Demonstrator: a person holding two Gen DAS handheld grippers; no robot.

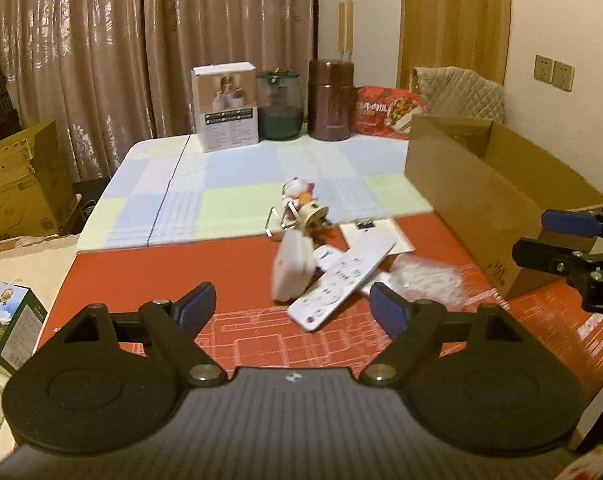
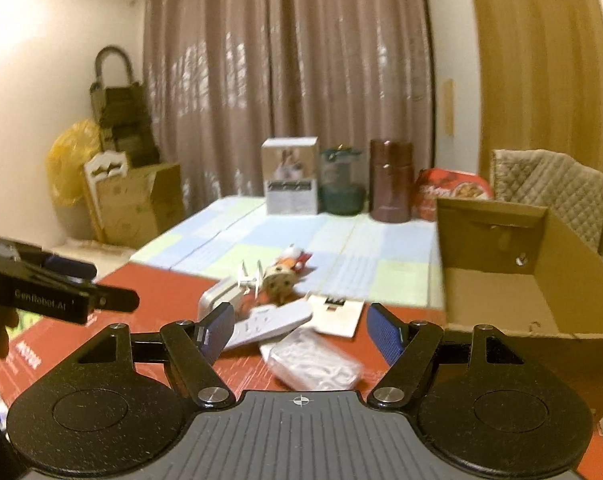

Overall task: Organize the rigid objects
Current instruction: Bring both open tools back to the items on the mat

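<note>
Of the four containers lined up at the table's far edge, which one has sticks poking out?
The brown canister; two wooden sticks rise from its top, unlike the others.

Right gripper (image 1: pixel 557 240): cut off by the left-wrist view's right edge; only its fingers show.
Left gripper (image 2: pixel 101 280): cut by the right-wrist view's left edge.
White case (image 1: pixel 292 270): motion-blurred, ahead of the left claw; what it is stays unclear.
Figurine (image 2: pixel 291 260): blurred, details unreadable.
Cardboard box (image 2: pixel 521 280): floor partly hidden by its near wall.
</note>
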